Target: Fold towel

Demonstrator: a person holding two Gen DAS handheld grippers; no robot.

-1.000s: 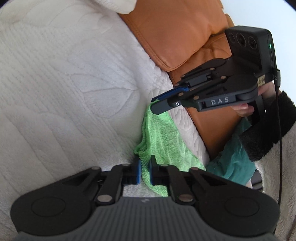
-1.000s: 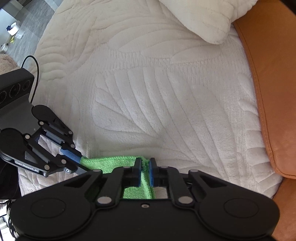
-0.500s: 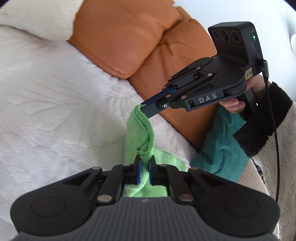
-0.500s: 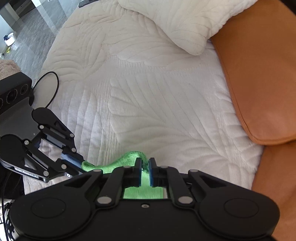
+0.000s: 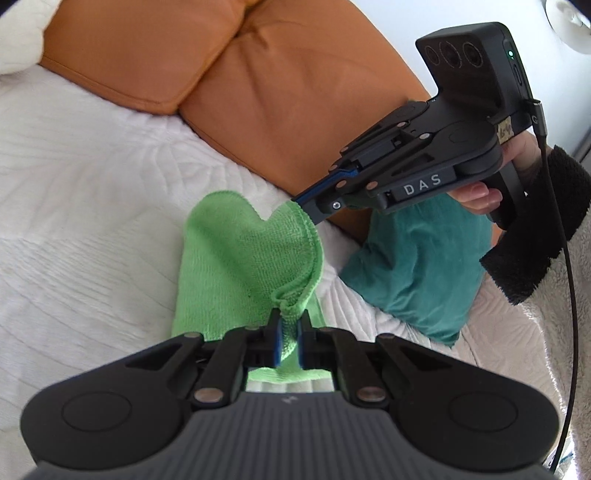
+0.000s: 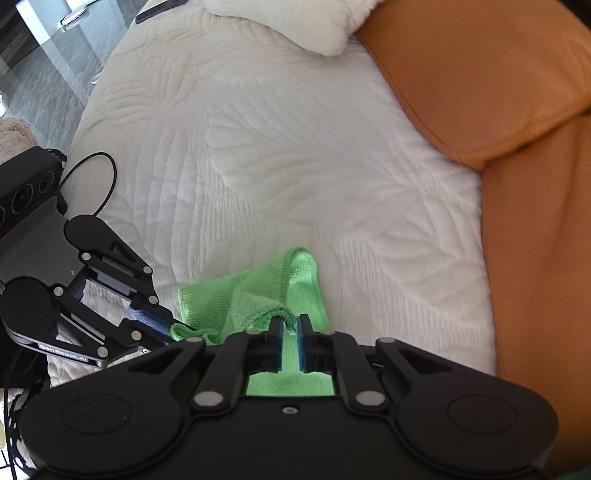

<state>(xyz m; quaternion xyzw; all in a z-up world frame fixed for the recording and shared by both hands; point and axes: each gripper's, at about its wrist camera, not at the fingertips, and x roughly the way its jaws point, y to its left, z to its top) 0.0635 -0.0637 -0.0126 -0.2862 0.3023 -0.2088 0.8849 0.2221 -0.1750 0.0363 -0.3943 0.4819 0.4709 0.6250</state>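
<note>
A bright green towel (image 5: 236, 266) hangs between my two grippers above the white quilted bed. My left gripper (image 5: 289, 320) is shut on one corner of it. My right gripper (image 5: 301, 205) is shut on the other corner, a little further away and to the right. The lifted edge sags between them and the towel's lower part lies bunched on the quilt. In the right wrist view the green towel (image 6: 258, 291) is pinched in my right gripper (image 6: 290, 325), and my left gripper (image 6: 171, 328) grips its corner at the lower left.
The white quilt (image 5: 74, 192) spreads to the left. Orange leather cushions (image 5: 258, 74) rise behind the towel. A teal cloth (image 5: 417, 266) lies bunched on the right under the right hand. A white pillow (image 6: 288, 22) sits at the far end.
Both grippers have lifted the towel off the quilt and moved apart, so its held edge is spread between them. The views have tilted up toward the orange cushions.
</note>
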